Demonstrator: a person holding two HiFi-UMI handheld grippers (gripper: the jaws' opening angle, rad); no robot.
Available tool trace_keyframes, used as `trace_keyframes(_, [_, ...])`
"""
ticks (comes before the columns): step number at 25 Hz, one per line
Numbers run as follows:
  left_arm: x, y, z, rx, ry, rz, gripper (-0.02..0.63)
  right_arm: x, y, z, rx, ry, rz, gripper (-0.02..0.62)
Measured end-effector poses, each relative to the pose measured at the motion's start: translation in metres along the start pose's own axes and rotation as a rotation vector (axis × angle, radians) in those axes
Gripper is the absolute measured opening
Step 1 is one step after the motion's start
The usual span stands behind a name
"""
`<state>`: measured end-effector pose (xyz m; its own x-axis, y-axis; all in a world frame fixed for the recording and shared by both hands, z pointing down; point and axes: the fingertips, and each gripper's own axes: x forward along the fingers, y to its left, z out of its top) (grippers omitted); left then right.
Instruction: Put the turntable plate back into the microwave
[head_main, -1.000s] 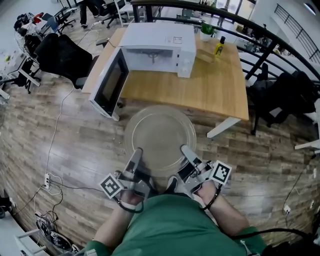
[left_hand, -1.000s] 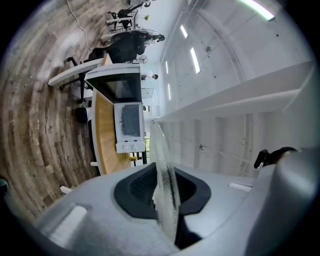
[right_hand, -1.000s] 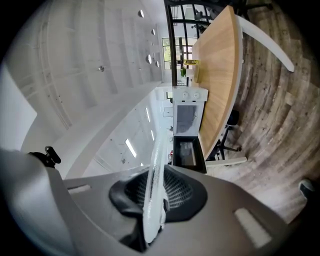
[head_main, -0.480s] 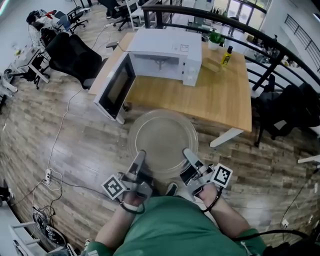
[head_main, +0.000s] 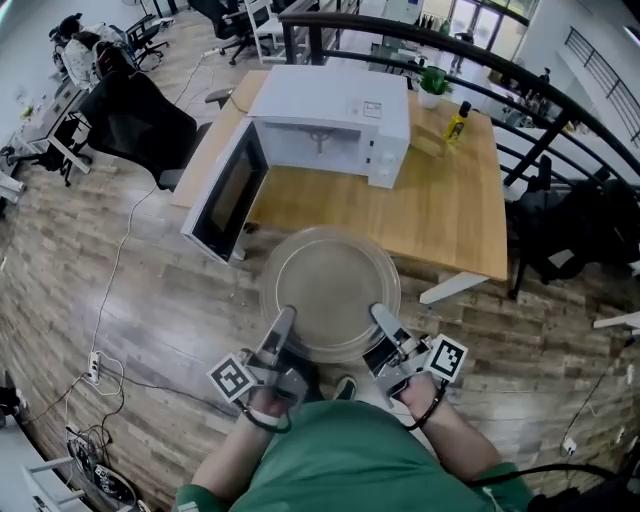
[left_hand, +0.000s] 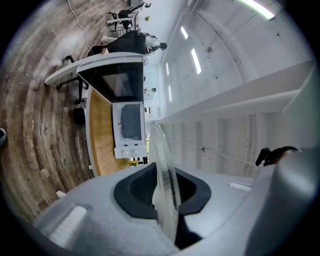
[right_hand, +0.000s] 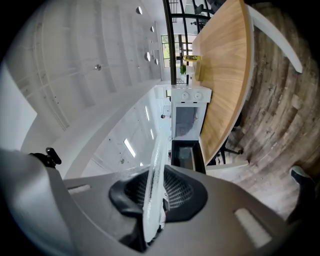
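The wooden surface (head_main: 440, 200) fills the middle of the head view. The white microwave (head_main: 330, 110) stands on its far left part, and its door (head_main: 225, 195) is swung wide open to the left, past the surface's edge. The glass turntable plate (head_main: 330, 285) is not inside yet. It is carried roughly level in the air over the floor, just short of the surface's near edge and in line with the open cavity.

The left hand-held gripper (head_main: 284, 318) is clenched on the plate's near-left rim. The right hand-held gripper (head_main: 380, 314) is clenched on the near-right rim. In each gripper view the glass edge runs straight between the dark pads, which press on both faces.

What could go wrong, as I judge it:
- Both grips sit on the near edge only, so the far side hangs unsupported. Smooth glass could pivot or slide out of the pads if either hand dips.
- The plate looks wide against the cavity mouth. Its rim could knock the frame or the open door if it goes in off-centre or tilted.
- Let go too early, it could land askew on the cavity floor and not sit flat.

Count: one surface, one microwave, one plate, two hand-held grippers, one yellow bottle (head_main: 456, 122) and one potted plant (head_main: 432, 80) at the far right corner.
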<state>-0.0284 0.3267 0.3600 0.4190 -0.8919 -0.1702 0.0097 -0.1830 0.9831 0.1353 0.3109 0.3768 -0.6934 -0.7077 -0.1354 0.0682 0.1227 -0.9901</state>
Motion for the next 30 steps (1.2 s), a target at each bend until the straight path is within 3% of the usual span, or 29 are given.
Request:
trace_keyframes(9, [0.062,0.026,0.058,-0.044,0.062,0.012,0.046,0.068,-0.018,0.032,0.001,-0.062,-0.021,0.048])
trace_keyframes(18, [0.086,0.035,0.112,-0.047,0.111,-0.007,0.046,0.121,-0.027,0.031,-0.023,-0.102,-0.029,0.048])
trace_keyframes(30, [0.106,0.05,0.14,-0.064,0.216,-0.036,0.046,0.144,-0.034,0.028,-0.071,-0.177,-0.067,0.048])
